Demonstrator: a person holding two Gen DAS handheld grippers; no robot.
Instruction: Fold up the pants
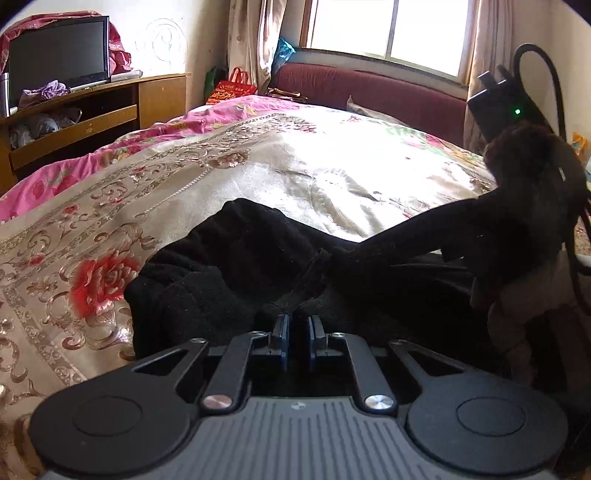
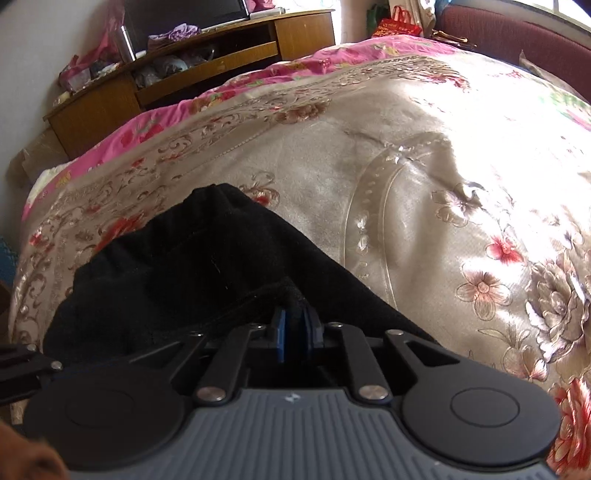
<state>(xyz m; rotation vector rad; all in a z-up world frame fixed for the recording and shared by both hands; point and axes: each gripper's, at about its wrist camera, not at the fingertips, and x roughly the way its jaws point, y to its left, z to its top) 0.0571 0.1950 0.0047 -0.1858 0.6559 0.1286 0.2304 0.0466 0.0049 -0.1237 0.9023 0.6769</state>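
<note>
The black pants (image 1: pixel 229 266) lie bunched on the near part of the bed, on a floral satin bedspread (image 1: pixel 258 166). The left gripper (image 1: pixel 296 325) has its jaws clenched on a fold of the dark cloth at the near edge. The right gripper (image 2: pixel 296 317) likewise pinches black fabric between its blue pads (image 2: pixel 281 325). A wooden TV cabinet (image 1: pixel 110 107) stands far left, and a window (image 1: pixel 388 33) is beyond the bed.

A bed under a floral satin bedspread (image 1: pixel 258 166) fills the room, sunlit from a curtained window (image 1: pixel 388 33). A maroon headboard (image 1: pixel 369 90) stands below it. A wooden TV cabinet (image 1: pixel 96 110) carries a dark television (image 1: pixel 59 55); a red bag (image 1: pixel 231 88), possibly a shopping bag, sits nearby.
</note>
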